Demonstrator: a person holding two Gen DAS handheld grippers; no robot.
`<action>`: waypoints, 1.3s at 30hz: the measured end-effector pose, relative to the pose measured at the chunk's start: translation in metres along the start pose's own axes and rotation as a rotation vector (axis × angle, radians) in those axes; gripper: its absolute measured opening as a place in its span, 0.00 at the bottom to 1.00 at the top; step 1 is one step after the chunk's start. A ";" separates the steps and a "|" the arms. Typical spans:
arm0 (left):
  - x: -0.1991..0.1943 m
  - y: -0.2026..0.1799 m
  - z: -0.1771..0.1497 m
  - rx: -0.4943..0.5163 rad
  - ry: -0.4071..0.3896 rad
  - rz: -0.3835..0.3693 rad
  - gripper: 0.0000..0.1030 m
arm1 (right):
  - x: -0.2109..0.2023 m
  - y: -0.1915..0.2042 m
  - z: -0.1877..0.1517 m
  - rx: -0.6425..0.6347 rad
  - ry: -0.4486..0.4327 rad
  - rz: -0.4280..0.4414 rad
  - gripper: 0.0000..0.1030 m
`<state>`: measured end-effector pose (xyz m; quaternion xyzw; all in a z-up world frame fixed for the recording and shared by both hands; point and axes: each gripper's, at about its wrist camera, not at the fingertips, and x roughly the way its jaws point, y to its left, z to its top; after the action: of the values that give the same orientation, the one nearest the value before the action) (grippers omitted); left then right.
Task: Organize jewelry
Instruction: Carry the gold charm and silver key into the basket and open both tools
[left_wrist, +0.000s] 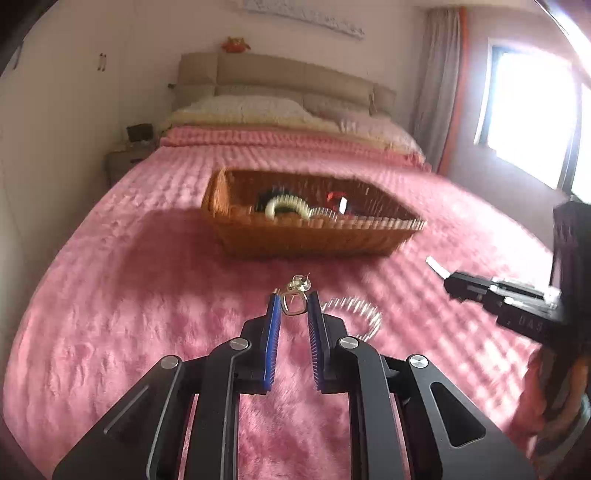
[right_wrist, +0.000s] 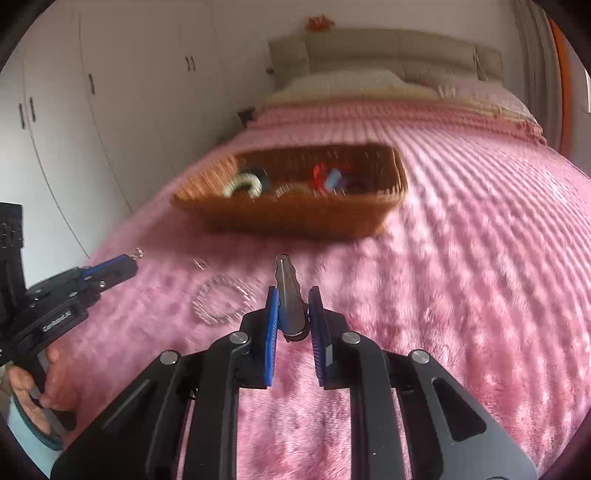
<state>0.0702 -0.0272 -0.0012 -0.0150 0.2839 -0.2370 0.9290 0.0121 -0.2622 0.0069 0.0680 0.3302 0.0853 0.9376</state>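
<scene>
A wicker basket (left_wrist: 236, 221) with several pieces of jewelry inside stands on the pink bed; it also shows in the right wrist view (right_wrist: 295, 218). My left gripper (left_wrist: 293, 301) is shut on a gold earring (left_wrist: 293, 304) with a square hoop, held above the blanket. My right gripper (right_wrist: 293, 295) is shut on a dark hair clip (right_wrist: 288, 291) that sticks forward from the pads. A clear beaded bracelet (left_wrist: 354, 314) lies on the blanket between the two grippers; it also shows in the right wrist view (right_wrist: 221, 301).
The pink plush blanket (left_wrist: 147, 295) covers the whole bed. Pillows (left_wrist: 251, 109) and a headboard are at the far end. A nightstand (left_wrist: 125, 158) and white wardrobes (right_wrist: 92, 110) are on the left, a window (left_wrist: 528, 122) on the right.
</scene>
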 end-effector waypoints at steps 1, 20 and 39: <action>-0.005 -0.001 0.009 -0.007 -0.027 -0.005 0.13 | -0.004 0.002 0.005 0.000 -0.014 0.001 0.14; 0.122 0.002 0.129 -0.128 -0.051 0.006 0.13 | 0.105 -0.023 0.150 0.039 -0.018 -0.107 0.14; 0.160 0.010 0.105 -0.129 0.044 0.034 0.13 | 0.151 -0.031 0.118 0.005 0.100 -0.089 0.14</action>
<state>0.2468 -0.1018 0.0017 -0.0649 0.3192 -0.2025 0.9235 0.2057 -0.2704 0.0007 0.0511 0.3793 0.0462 0.9227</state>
